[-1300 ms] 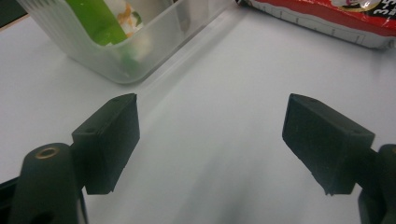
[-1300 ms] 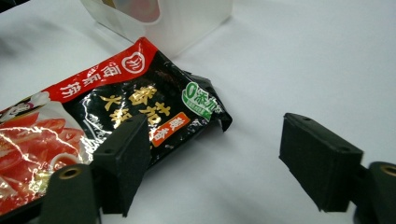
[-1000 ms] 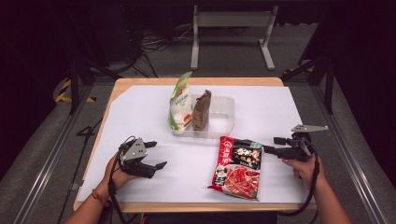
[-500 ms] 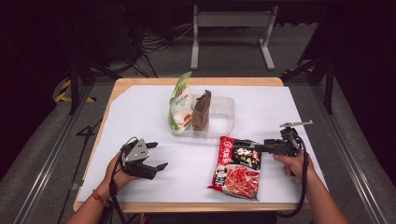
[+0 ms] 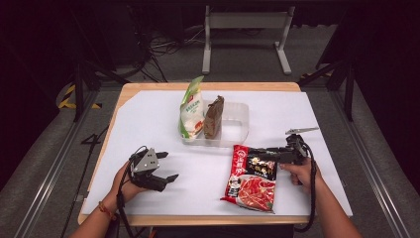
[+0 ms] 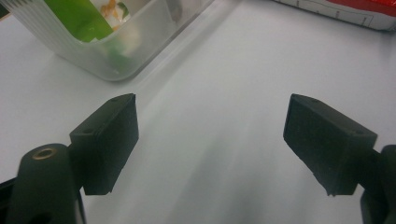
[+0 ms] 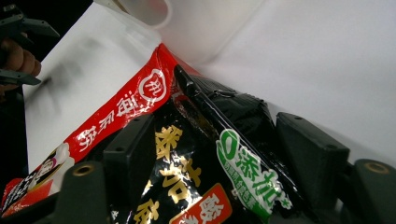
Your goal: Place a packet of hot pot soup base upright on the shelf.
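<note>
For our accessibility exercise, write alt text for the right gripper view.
A red and black snack packet lies between the right gripper's two black jaws, which have just been closing around its upper edge. Behind it are white table covering and a clear plastic container.

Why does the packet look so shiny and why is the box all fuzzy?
Right gripper view: light glints off the glossy packet. Left gripper view: the plastic box sits close to the camera and looks soft. High view: the white table is bright, the room around it dark.
</note>
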The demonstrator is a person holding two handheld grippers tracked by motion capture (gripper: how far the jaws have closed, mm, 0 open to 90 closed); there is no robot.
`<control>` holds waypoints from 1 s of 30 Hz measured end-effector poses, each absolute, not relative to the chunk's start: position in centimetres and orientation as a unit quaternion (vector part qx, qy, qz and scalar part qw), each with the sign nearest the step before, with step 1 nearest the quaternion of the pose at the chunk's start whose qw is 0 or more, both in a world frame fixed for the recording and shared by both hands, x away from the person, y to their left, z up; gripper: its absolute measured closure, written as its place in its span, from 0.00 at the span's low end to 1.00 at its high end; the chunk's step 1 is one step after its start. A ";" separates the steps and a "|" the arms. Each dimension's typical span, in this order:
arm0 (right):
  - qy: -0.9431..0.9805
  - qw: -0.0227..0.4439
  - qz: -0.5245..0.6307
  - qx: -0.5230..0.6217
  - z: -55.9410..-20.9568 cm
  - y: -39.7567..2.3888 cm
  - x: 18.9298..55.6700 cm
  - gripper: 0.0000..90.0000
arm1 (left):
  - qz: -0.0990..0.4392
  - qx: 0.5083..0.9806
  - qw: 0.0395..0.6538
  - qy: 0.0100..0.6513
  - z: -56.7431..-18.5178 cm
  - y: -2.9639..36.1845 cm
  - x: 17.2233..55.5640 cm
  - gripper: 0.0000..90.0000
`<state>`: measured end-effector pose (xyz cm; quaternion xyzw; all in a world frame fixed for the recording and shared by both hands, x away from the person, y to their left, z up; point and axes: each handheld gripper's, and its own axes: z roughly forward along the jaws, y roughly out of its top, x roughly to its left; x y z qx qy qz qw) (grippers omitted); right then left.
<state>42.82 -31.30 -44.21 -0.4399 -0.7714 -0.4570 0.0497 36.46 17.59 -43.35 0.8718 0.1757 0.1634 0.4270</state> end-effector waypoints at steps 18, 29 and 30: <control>-0.779 -0.025 -0.489 -0.392 -41.8 -31.7 40.7 0.91 | 0.168 0.873 0.422 0.177 -43.4 17.7 36.4 0.21; -0.784 -0.050 -0.503 -0.360 -39.3 -31.7 38.8 0.97 | 0.172 0.869 0.429 0.179 -43.1 17.9 36.4 0.21; -0.785 -0.055 -0.503 -0.357 -38.9 -31.5 38.6 0.97 | 0.172 0.868 0.429 0.180 -43.1 17.9 36.4 0.21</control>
